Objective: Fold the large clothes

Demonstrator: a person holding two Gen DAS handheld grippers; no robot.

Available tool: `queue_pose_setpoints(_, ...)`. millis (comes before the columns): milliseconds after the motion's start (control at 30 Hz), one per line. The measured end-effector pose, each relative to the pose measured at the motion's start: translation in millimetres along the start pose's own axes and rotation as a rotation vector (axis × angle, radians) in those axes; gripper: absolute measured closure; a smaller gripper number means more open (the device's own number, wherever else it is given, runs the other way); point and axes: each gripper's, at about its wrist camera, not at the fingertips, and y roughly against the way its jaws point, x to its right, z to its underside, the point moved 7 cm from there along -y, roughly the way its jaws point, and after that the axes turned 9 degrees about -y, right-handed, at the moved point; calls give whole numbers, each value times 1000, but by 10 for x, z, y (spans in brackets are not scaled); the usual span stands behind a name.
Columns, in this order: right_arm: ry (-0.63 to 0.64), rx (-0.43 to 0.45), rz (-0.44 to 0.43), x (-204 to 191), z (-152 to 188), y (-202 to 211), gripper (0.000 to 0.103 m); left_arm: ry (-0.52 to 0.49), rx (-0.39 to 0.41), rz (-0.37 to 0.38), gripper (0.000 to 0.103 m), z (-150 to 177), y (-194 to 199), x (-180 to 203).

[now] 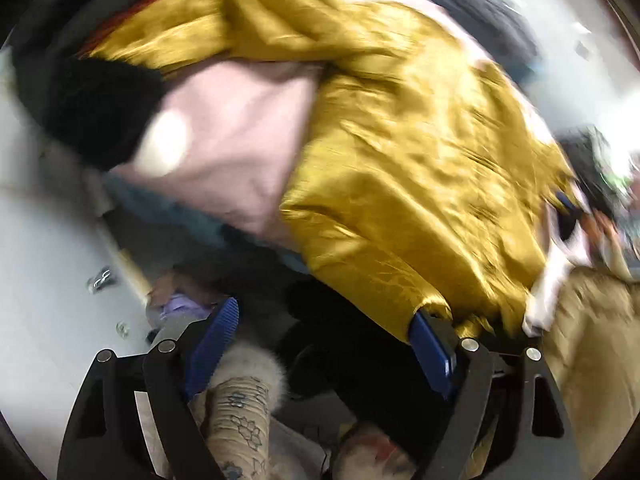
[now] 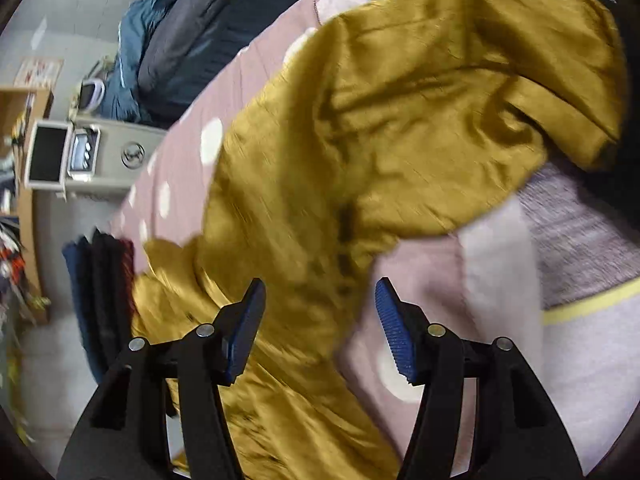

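A mustard-yellow satin garment (image 1: 400, 152) lies crumpled over a pink bed cover with white dots (image 1: 232, 152). My left gripper (image 1: 324, 344) is open at the garment's near edge. Its blue pads stand far apart, and the hem drapes over the tip of the right finger (image 1: 432, 344) without being pinched. In the right wrist view the same garment (image 2: 360, 140) spreads across the pink cover (image 2: 192, 120), with one folded end at the upper right. My right gripper (image 2: 320, 328) hovers open just above the cloth with nothing pressed between its pads.
Dark and teal jackets (image 2: 192, 40) are heaped at the far end of the bed. Folded dark clothes (image 2: 100, 292) hang at its edge, beside a grey cabinet with a small screen (image 2: 80, 156). A grey striped blanket (image 2: 580, 232) lies at the right. A person's fuzzy slipper (image 1: 244, 408) stands on the grey floor (image 1: 48, 280).
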Motion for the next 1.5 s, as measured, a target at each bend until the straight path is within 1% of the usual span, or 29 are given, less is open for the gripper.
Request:
queue_pose_setpoints(33,-9,-5,-12,-64,-82,-48,45,-38,-15,-42,24,-15,33,-28)
queue_pose_setpoints(67,-15,-1,-9,-161,-164,-133,45,-58,-49,-30,24,-1,41,-43)
queue_pose_setpoints(133,-25,10,-5,-314,-276,-275,45,-87,-113,52,24,47,65,2)
queue_pose_setpoints(167,-36,17,6,-340,-334,-295,45,-106,-128,43,24,76,101,-41)
queue_pose_setpoints(200,-45,20,25,-374,-311,-418,45,-118,-135,22,24,86,161,-86)
queue_pose_setpoints(267,-69,22,53,-404,-372,-574,45,-87,-126,65,24,69,325,-176)
queue_pose_setpoints(333,-87,26,35,-416,-402,-699,45,-69,-72,38,24,-29,503,-270)
queue_pose_setpoints(367,-86,21,33,-411,-414,-734,50,-55,-25,33,24,-142,590,-279)
queue_pose_setpoints(400,-81,17,37,-385,-413,-723,72,-44,28,42,22,-272,660,-266)
queue_pose_setpoints(433,-67,15,50,-393,-403,-743,84,-35,93,23,22,-484,707,-249)
queue_pose_setpoints(467,-41,19,72,-401,-405,-742,93,-32,123,14,22,-648,683,-216)
queue_pose_setpoints(500,-10,31,86,-457,-428,-717,96,-40,145,23,22,-826,629,-148)
queue_pose_setpoints(533,22,51,89,-524,-469,-633,97,-63,170,10,22,-1090,514,-43)
queue_pose_setpoints(600,101,137,67,-817,-609,-254,98,-99,202,-7,22,-1569,284,175)
queue_pose_setpoints(700,203,270,-32,-1349,-734,406,99,-118,259,-20,23,-2266,-2,522)
queue_pose_setpoints(767,343,404,-94,-1722,-651,938,99,-99,324,19,23,-2738,-109,785)
queue_pose_setpoints(833,511,546,-113,-1960,-444,1374,99,-60,376,69,22,-3113,-181,980)
queue_pose_setpoints(867,533,569,-110,-1953,-396,1453,99,-57,385,93,22,-3231,-240,1075)
queue_pose_setpoints(900,524,558,-97,-1867,-381,1450,99,-61,384,96,22,-3335,-320,1156)
queue_pose_setpoints(967,414,400,-42,-1429,-436,1095,96,-81,339,53,22,-3475,-609,1300)
queue_pose_setpoints(1033,255,194,70,-771,-407,548,81,-103,275,13,22,-3507,-866,1394)
queue_pose_setpoints(1067,197,136,128,-503,-357,395,74,-116,242,-14,22,-3496,-976,1434)
queue_pose_setpoints(1100,140,95,179,-244,-265,248,74,-127,226,-33,22,-3482,-1024,1463)
queue_pose_setpoints(1167,80,92,176,89,-16,129,73,-150,218,-57,22,-3411,-1085,1521)
queue_pose_setpoints(1233,74,78,178,252,202,56,61,-160,200,-110,22,-3309,-1116,1492)
queue_pose_setpoints(1267,79,73,190,324,281,32,50,-160,176,-151,22,-3242,-1159,1449)
queue_pose_setpoints(1367,158,82,285,395,489,-32,49,-160,107,-246,22,-3038,-1309,1320)
queue_pose_setpoints(1400,200,98,329,397,536,-29,49,-163,93,-258,22,-2986,-1322,1263)
queue_pose_setpoints(1500,324,113,396,443,683,-16,49,-160,90,-287,22,-2723,-1254,1174)
